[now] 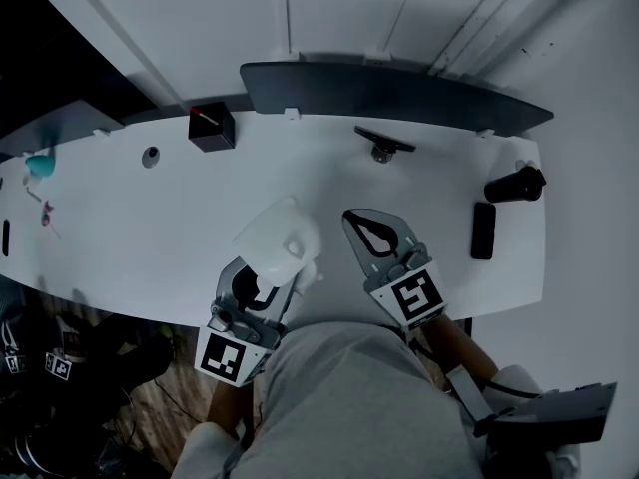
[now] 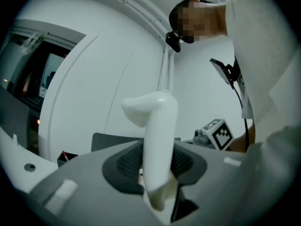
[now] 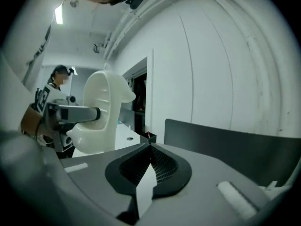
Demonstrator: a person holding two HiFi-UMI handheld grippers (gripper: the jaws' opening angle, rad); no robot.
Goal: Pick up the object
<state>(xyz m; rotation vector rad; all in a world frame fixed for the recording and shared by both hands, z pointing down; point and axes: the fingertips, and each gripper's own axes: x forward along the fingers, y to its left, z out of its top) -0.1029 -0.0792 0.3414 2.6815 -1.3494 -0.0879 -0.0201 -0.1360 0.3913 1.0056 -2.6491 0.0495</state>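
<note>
1. While the left tongs [image 1: 268, 289] are clenched on it, the white object [image 1: 278, 239] is held up off the bench [image 1: 150, 228], over its near side and a little left of the middle.
2. It is a smooth, matte white shell with a rounded hollow body, open on one face, and a lip that bends over at the top.
3. Seen from the left gripper view, only a narrow upright wall of it shows. That wall is pinched between the dark ribbed pads, and its top curls over to the left.
4. Seen from the right gripper view, the hollow faces the camera and the body hangs clear above the white bench top.
5. The right tongs [image 1: 357, 220] are clenched on nothing, with their tips meeting. They lie just beside the object on its right, not touching it.
6. The bench's near edge runs under both tongs, with the person's grey-clad body close against it. Along the far edge stands a dark panel [image 1: 399, 93].
7. A black box [image 1: 211, 126] sits near the far edge, well apart from the object, and a small black stand [image 1: 382, 144] sits further right along that edge.
8. A black cylinder [image 1: 514, 185] and a flat black bar [image 1: 483, 230] lie near the bench's right end. A broad stretch of white top lies between them and the right tongs.
</note>
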